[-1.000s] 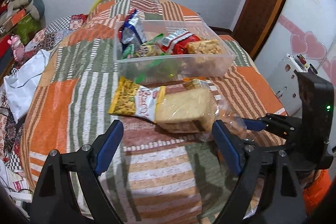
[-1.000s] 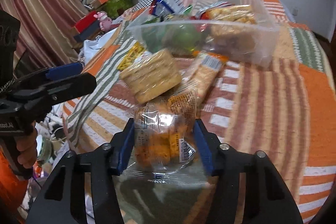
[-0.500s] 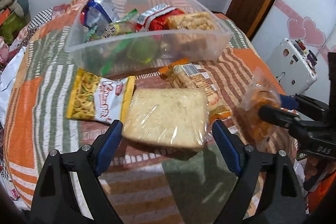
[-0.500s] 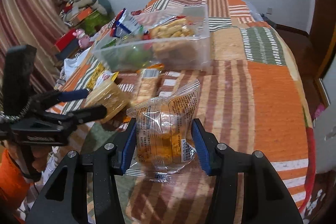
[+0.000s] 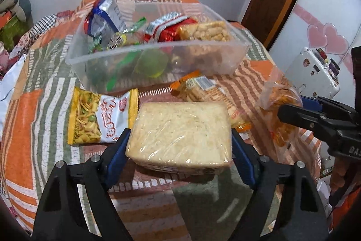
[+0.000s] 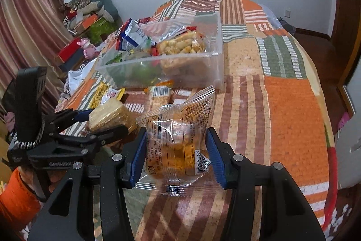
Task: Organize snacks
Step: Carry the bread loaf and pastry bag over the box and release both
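Observation:
My left gripper [image 5: 180,146] is shut on a flat pale cracker pack in clear wrap [image 5: 182,130] and holds it just above the bed; the pack shows in the right wrist view [image 6: 110,114]. My right gripper [image 6: 176,157] is shut on a clear bag of orange snacks [image 6: 178,141], held above the bed; the bag shows at the right of the left wrist view [image 5: 279,110]. A clear plastic bin [image 5: 221,64] with several snack bags stands beyond both; it also shows in the right wrist view [image 6: 203,73].
On the patchwork quilt [image 6: 282,105] in front of the bin lie a yellow and white chips bag [image 5: 101,114] and an orange biscuit pack [image 5: 203,89]. A white appliance [image 5: 315,69] and a door stand at the right. Clutter and a curtain [image 6: 27,26] are at the left.
My left gripper moved forward and closed on the cracker pack, lifting it. My right gripper lifted the orange snack bag off the bed and carried it to the right.

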### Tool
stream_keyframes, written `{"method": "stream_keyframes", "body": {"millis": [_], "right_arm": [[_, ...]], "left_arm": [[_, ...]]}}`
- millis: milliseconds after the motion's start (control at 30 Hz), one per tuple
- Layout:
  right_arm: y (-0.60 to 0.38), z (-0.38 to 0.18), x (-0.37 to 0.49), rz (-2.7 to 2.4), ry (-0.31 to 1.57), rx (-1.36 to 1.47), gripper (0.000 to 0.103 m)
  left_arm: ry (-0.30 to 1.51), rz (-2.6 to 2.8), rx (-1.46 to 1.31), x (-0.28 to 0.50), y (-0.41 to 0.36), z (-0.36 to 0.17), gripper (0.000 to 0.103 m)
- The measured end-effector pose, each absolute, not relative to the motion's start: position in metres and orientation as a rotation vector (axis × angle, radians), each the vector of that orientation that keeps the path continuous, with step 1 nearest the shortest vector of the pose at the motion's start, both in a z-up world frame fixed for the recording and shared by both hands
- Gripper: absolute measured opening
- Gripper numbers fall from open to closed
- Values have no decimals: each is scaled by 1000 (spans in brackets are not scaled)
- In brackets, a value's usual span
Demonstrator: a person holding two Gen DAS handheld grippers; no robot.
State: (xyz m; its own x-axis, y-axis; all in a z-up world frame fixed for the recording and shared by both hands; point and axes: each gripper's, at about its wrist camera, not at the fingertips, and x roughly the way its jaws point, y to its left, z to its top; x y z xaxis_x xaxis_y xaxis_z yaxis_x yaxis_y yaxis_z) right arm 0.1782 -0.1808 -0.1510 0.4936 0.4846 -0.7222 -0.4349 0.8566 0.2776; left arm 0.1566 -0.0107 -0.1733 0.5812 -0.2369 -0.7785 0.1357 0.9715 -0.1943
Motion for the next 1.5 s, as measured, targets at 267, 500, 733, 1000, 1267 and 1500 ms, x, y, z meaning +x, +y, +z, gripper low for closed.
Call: {"method": "stream_keyframes", "body": {"millis": [267,500,733,1000,1267,1500], "right_arm": [[-176,-129,195,564,831,73,47],[-163,-101,215,577,748,71,47],[-146,-82,238,588,691,77,47],[-122,-75,267,591,673,73,47],[-102,-87,303,579,719,66,47],[-81,-106,329,582,780,41,47]], "left_arm": [[827,-173,-140,156,10,-134,83],[745,-126,-140,169,30,-103,83],[681,-87,-137,193,46,-78,83],[675,-59,-135,226,53,-77,83],[734,-46,-158,263,61,-97,83],[780,-51,-128,287,59,-121,83]]}}
